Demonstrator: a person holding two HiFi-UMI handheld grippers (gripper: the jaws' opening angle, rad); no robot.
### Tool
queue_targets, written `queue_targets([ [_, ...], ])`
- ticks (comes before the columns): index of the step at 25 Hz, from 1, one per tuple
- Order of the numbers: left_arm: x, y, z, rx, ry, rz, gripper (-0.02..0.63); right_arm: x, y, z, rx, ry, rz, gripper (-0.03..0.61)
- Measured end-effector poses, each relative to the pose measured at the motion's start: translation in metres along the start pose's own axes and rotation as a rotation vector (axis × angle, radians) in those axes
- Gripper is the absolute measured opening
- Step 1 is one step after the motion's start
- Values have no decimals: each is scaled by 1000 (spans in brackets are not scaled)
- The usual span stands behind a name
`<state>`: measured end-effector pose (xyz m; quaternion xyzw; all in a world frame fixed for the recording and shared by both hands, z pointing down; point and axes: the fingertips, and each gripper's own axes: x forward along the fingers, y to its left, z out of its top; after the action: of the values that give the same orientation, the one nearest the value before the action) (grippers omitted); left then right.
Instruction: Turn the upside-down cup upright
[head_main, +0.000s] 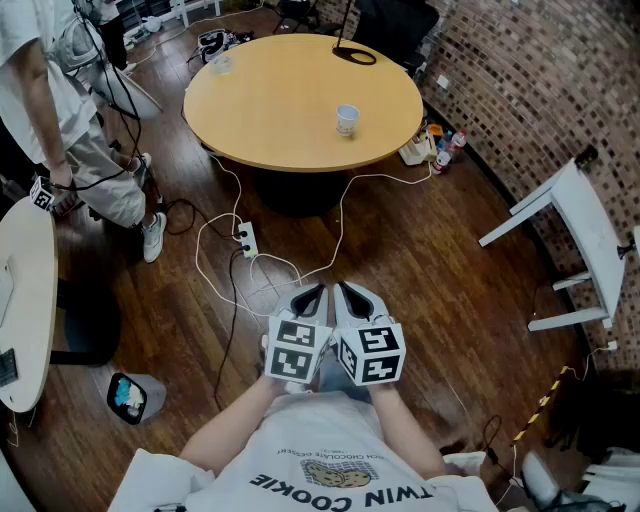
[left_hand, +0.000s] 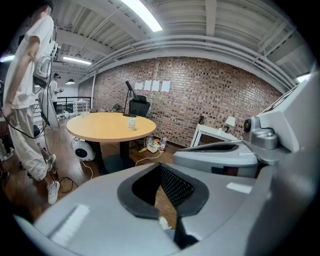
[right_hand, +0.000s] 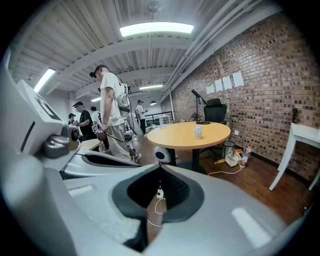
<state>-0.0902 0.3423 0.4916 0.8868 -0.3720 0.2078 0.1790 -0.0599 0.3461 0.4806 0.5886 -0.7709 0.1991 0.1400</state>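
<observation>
Cup (head_main: 347, 119) on table (head_main: 290, 100) (perhaps upside-down)

The cup (head_main: 347, 119) on the table (head_main: 280, 110) is too small to tell which way up it stands. A clear thing (head_main: 222, 64) at the table's far left edge is blurry, and I cannot tell what it is. Most of the table's leg hides under its top. The person (head_main: 70, 120) left of the table is cut off by the picture's edge, head and all. The small things (head_main: 440, 148) on the floor right of the table are too tiny to name. The white frame (head_main: 570, 240) further right runs off the edge.
</observation>
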Motion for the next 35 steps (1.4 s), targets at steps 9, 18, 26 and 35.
queue_targets([
  [9, 89, 25, 43, 2, 19, 31, 2, 74, -67, 30, -2, 10, 46, 3],
  [18, 203, 38, 97, -27, 44, 60, 2, 148, -165, 68, -21, 48, 96, 3],
  [26, 261, 55, 145, -11, 29, 117, 2, 194, -219, 104, -56, 37, 142, 3],
  [35, 287, 99, 197, -42, -9, 183, 2, 242, -227, 148, -114, 51, 234, 6],
])
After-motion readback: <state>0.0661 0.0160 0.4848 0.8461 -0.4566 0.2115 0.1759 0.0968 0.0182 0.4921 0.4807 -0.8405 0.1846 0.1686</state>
